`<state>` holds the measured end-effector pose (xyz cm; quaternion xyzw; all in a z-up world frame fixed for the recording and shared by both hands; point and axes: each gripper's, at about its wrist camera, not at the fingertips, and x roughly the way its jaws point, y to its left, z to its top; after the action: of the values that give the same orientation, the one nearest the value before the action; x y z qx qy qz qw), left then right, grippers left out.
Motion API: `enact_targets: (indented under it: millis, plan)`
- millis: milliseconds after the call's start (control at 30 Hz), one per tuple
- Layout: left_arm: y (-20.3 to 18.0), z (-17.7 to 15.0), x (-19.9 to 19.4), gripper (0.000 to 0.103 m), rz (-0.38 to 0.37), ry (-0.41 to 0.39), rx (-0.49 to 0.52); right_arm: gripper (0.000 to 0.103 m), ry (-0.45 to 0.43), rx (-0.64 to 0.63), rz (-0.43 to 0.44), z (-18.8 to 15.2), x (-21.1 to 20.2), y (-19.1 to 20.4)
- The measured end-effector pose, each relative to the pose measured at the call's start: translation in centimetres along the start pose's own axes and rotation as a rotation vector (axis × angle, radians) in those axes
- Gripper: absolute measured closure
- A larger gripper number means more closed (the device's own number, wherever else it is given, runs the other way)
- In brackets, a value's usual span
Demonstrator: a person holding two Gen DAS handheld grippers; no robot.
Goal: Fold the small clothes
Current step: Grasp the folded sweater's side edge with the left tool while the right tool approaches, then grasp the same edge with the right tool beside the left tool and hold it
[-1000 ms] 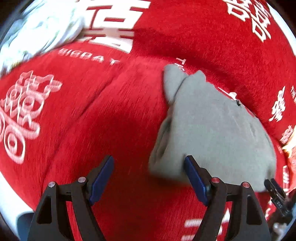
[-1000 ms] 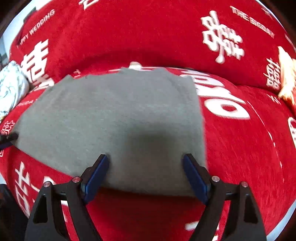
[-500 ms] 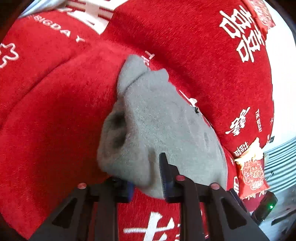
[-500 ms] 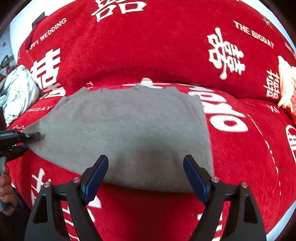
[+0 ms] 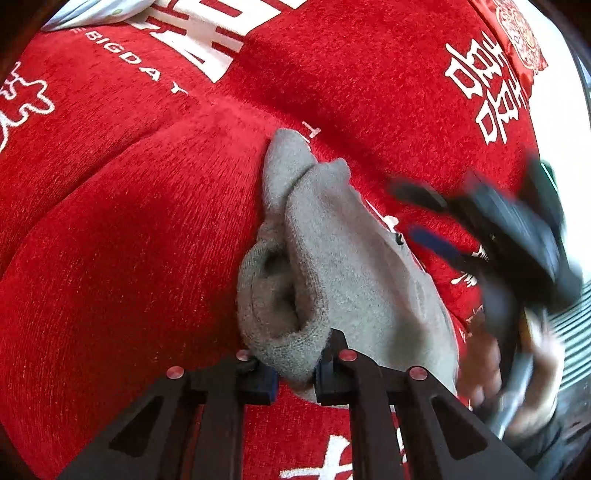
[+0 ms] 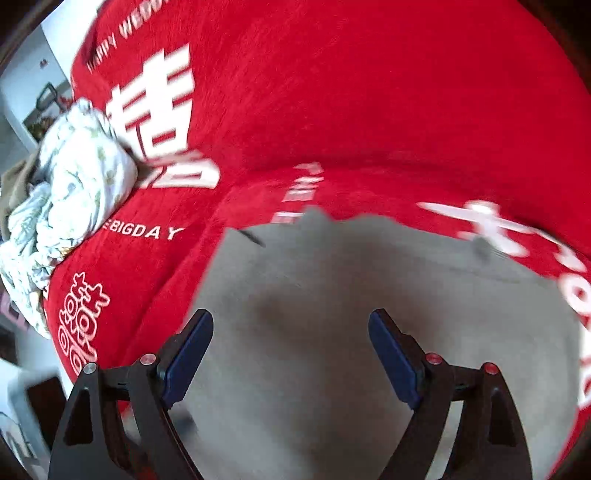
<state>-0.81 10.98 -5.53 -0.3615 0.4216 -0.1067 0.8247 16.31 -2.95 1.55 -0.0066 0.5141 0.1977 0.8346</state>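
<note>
A small grey garment (image 5: 351, 266) lies on the red sofa cover (image 5: 129, 240), its near edge bunched into a roll. My left gripper (image 5: 295, 369) is closing, and its pads pinch that rolled edge. In the left wrist view my right gripper (image 5: 413, 212) is a blur at the right, above the garment's far side, with a person's hand (image 5: 517, 369) below it. In the right wrist view the right gripper (image 6: 291, 332) hovers over the flat grey garment (image 6: 332, 277), jaws wide and still opening, nothing between the pads.
The red sofa cover (image 6: 332, 92) with white characters runs up into a backrest behind the garment. A crumpled white patterned cloth (image 6: 74, 177) lies at the sofa's left end. A red patterned cushion (image 5: 517, 33) sits at the upper right, with a slatted grille (image 5: 576, 325) at the right edge.
The left jaws have closed from wide open onto the garment's rolled edge. The right gripper has swept left across the garment and now shows in the left wrist view.
</note>
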Motion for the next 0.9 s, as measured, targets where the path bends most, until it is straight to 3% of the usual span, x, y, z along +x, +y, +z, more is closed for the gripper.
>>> enact_targets:
  millis: [167, 233, 300, 367, 600, 900]
  plan:
    - [0.1, -0.2, -0.1, 0.089, 0.001, -0.007, 0.03, 0.014, 0.151, -0.044, -0.077, 2.9, 7.9, 4.5]
    - [0.1, -0.3, -0.2, 0.089, 0.001, -0.012, 0.043, 0.018, 0.168, -0.146, -0.199, 2.7, 10.3, 6.8]
    - [0.1, -0.3, -0.3, 0.093, -0.008, -0.012, 0.051, 0.03, 0.151, -0.253, -0.291, 2.3, 11.1, 8.5]
    - [0.1, -0.3, -0.5, 0.093, -0.011, -0.021, 0.06, 0.076, 0.146, -0.231, -0.32, 2.7, 10.5, 7.8]
    - [-2.1, -0.5, -1.7, 0.093, 0.002, -0.044, 0.116, 0.08, 0.067, -0.097, -0.093, 3.2, 5.6, 3.3]
    - [-6.4, -0.9, -2.7, 0.093, 0.043, -0.044, 0.217, 0.081, 0.02, 0.033, 0.074, 4.3, 2.1, -0.3]
